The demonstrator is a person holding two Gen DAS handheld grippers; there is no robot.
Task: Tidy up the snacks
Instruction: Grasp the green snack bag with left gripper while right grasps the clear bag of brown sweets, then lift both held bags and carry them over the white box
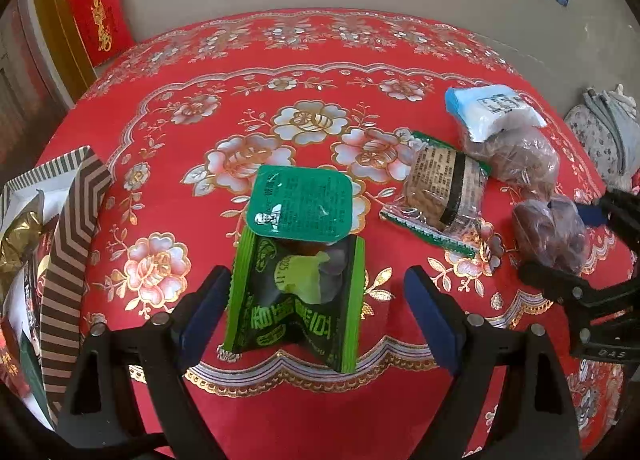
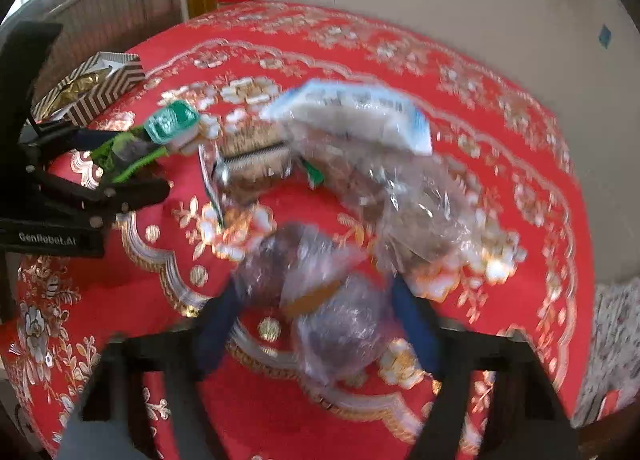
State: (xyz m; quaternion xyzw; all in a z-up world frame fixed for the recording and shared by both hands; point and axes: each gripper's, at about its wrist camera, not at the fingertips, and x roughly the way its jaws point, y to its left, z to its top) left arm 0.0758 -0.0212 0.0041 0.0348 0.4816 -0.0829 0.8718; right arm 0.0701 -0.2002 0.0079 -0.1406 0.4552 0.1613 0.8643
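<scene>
Green snack packet (image 1: 294, 300), sauce tub (image 1: 301, 201) overlapping, striped box (image 1: 68, 244) left

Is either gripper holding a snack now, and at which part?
Left gripper: nothing; green packet lies untouched between open jaws. Right gripper: around the clear bag; grip unclear.

The left gripper (image 2: 132, 163), at the left edge of the right wrist view, is showing "GenRobot.AI" in pale letters on its black body. Print on the snack packets is staying too small or blurred to read.
</scene>
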